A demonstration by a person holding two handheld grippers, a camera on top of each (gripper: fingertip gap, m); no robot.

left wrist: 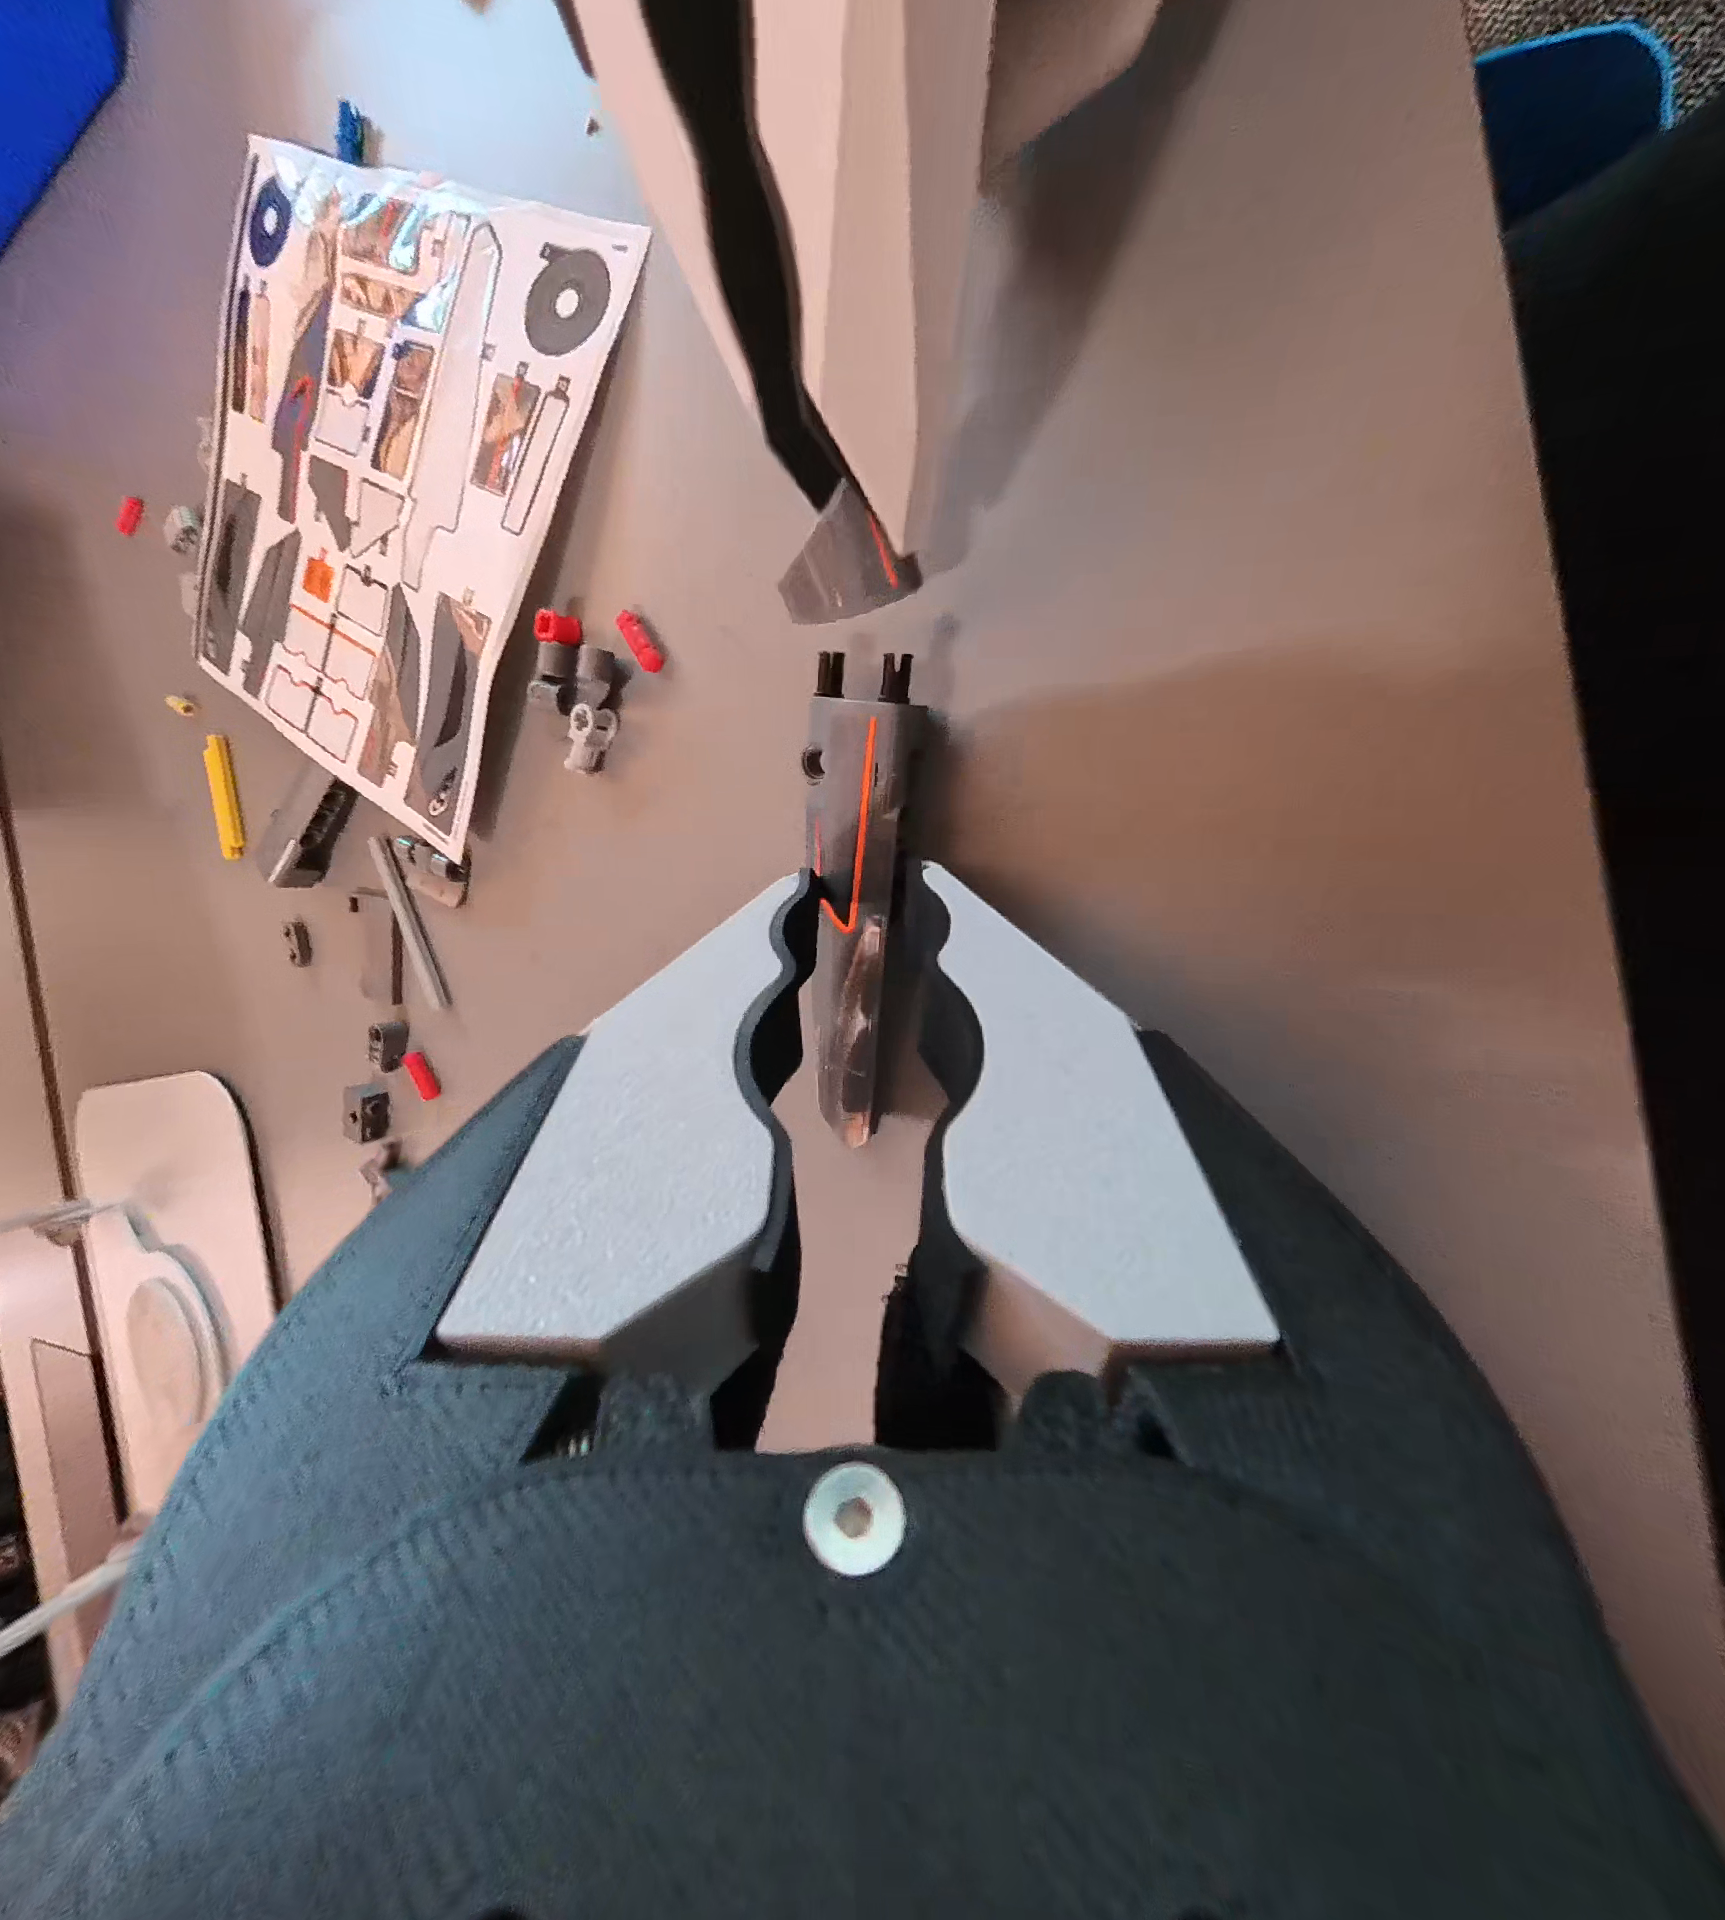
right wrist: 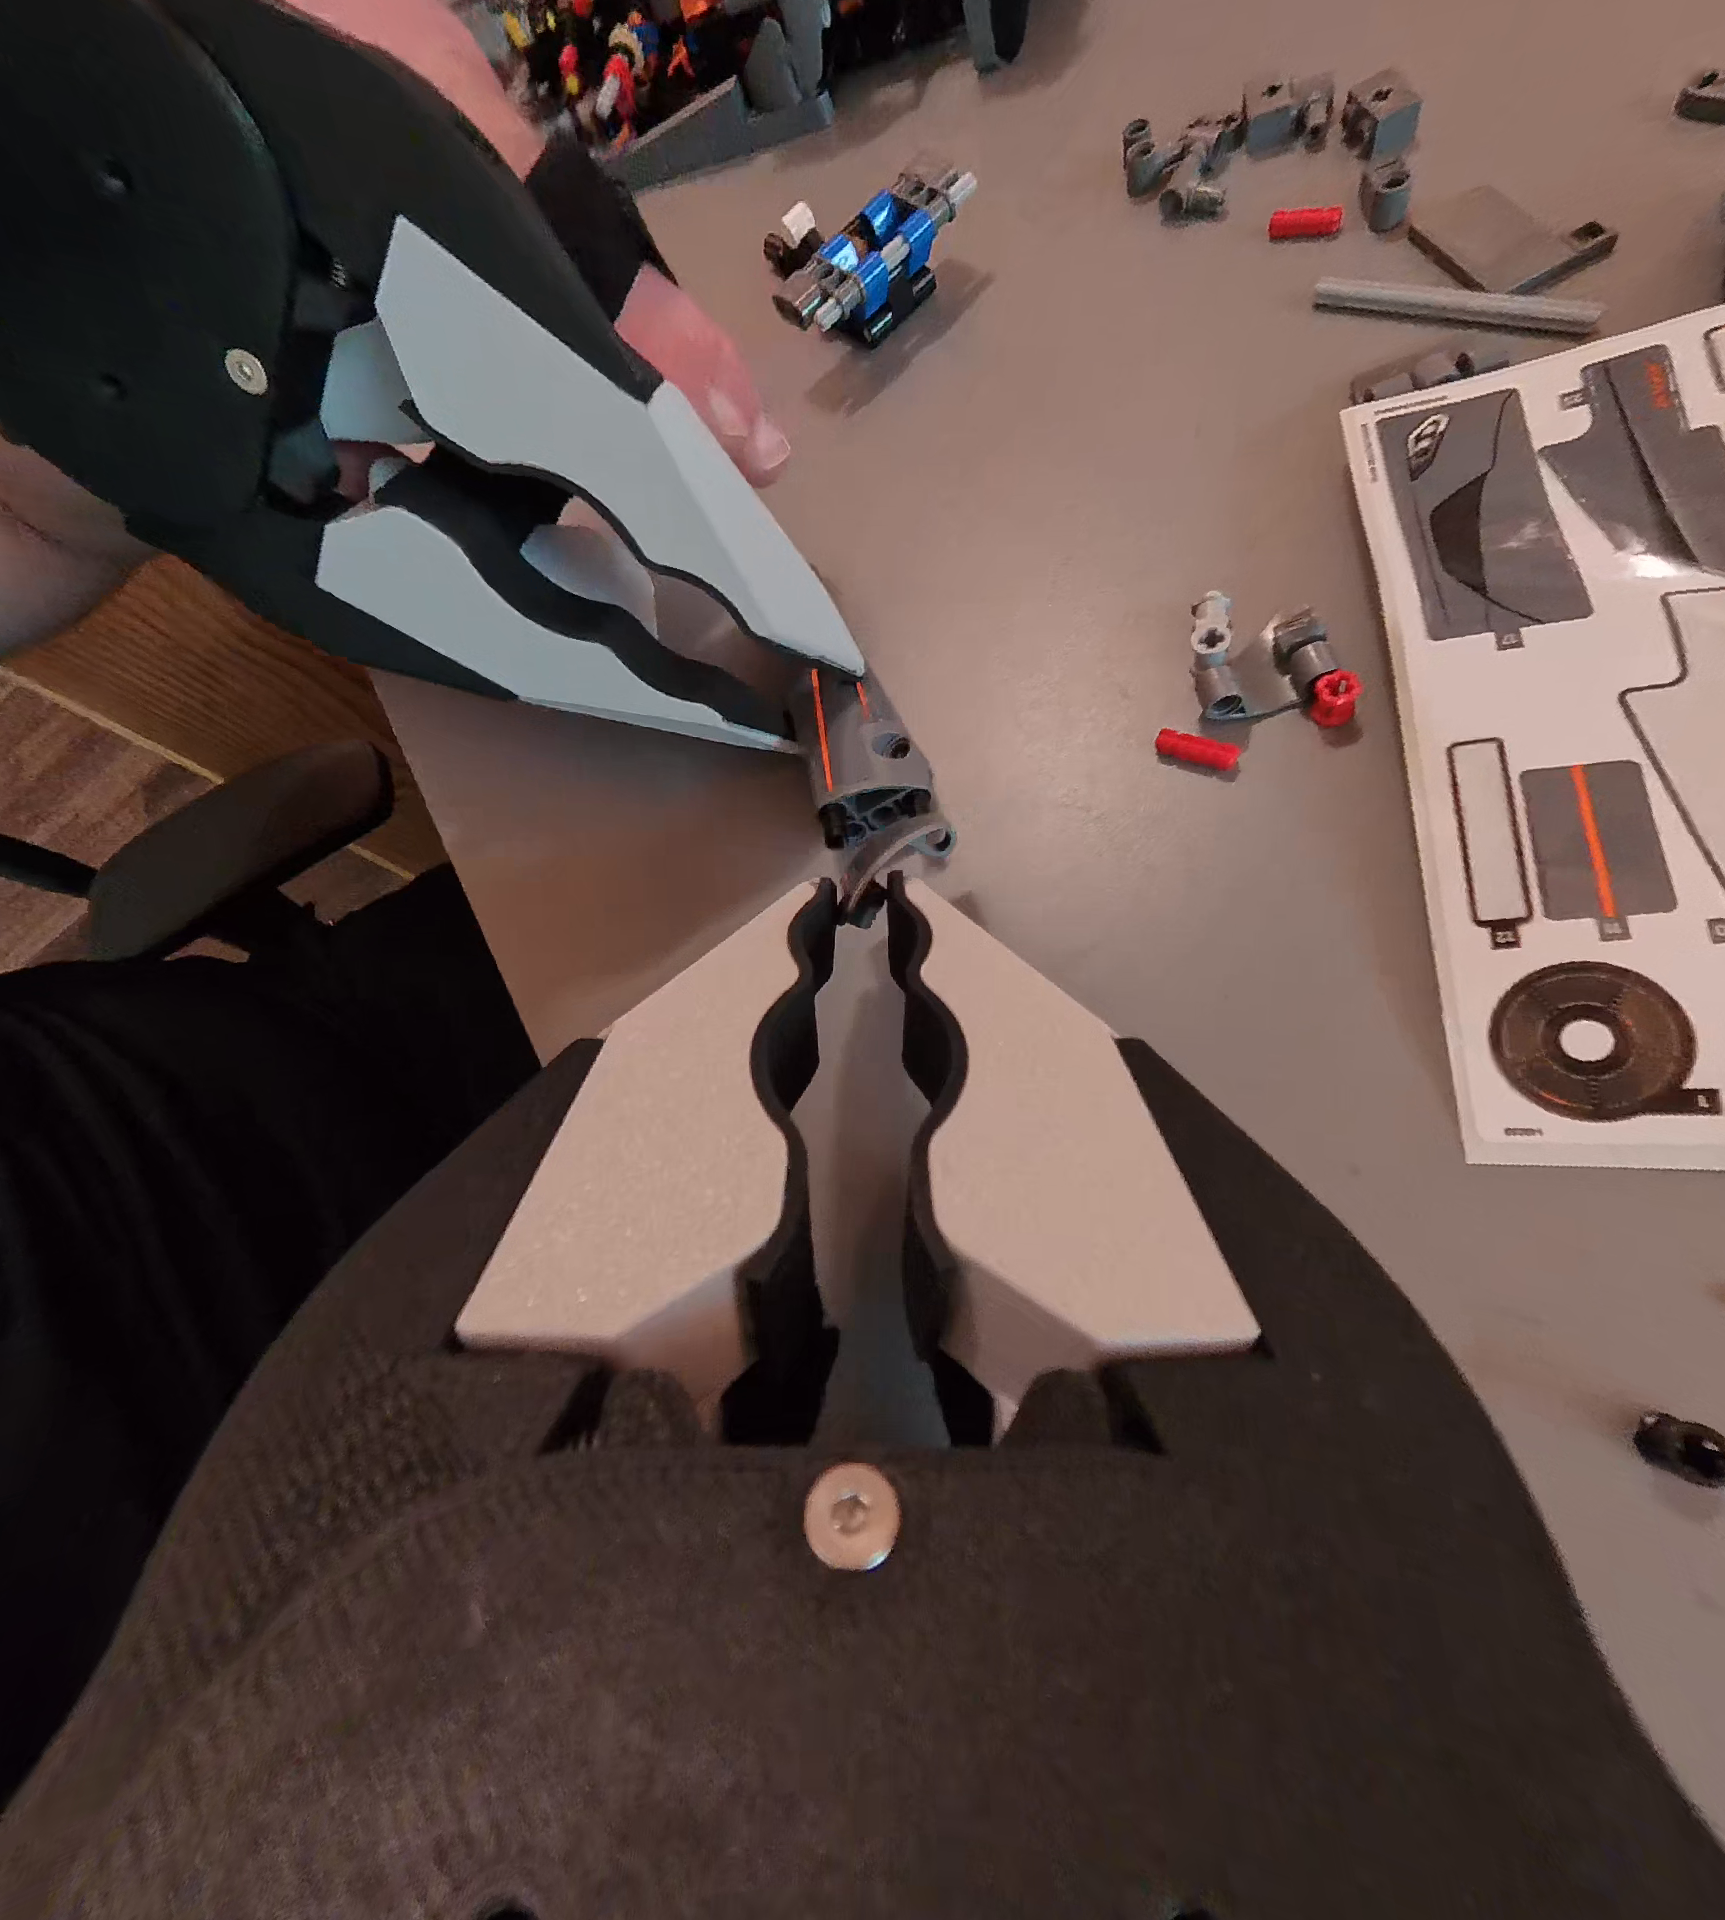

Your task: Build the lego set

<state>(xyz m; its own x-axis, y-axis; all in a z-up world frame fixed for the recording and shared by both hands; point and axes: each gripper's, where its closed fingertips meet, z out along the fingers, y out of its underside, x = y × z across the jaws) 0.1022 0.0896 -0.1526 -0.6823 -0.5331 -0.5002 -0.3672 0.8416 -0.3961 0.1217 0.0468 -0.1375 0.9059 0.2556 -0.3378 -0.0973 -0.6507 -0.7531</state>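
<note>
My left gripper (left wrist: 860,883) is shut on a long grey Lego panel (left wrist: 858,831) with an orange line; two black pins (left wrist: 863,675) stick out of its far end. My right gripper (left wrist: 853,509) comes in from above, blurred, shut on a small curved grey panel piece (left wrist: 842,566) with an orange line, held just off the pins. In the right wrist view my right gripper (right wrist: 863,888) pinches the small curved piece (right wrist: 905,844) against the end of the long panel (right wrist: 863,753), which the left gripper (right wrist: 822,707) holds from the upper left.
A sticker sheet (left wrist: 401,499) (right wrist: 1616,727) lies on the grey table (left wrist: 1201,831). Loose red pins (right wrist: 1196,750), grey connectors (right wrist: 1253,665), a yellow beam (left wrist: 224,795), a blue-and-black subassembly (right wrist: 868,260) and a small black part (right wrist: 1684,1449) lie around it. The table edge (right wrist: 442,748) is close on the left. One gripper's finger ends stand about 6 cm off the other's. The blue-and-black subassembly (right wrist: 868,260) is about 12 cm from my left fingertips.
</note>
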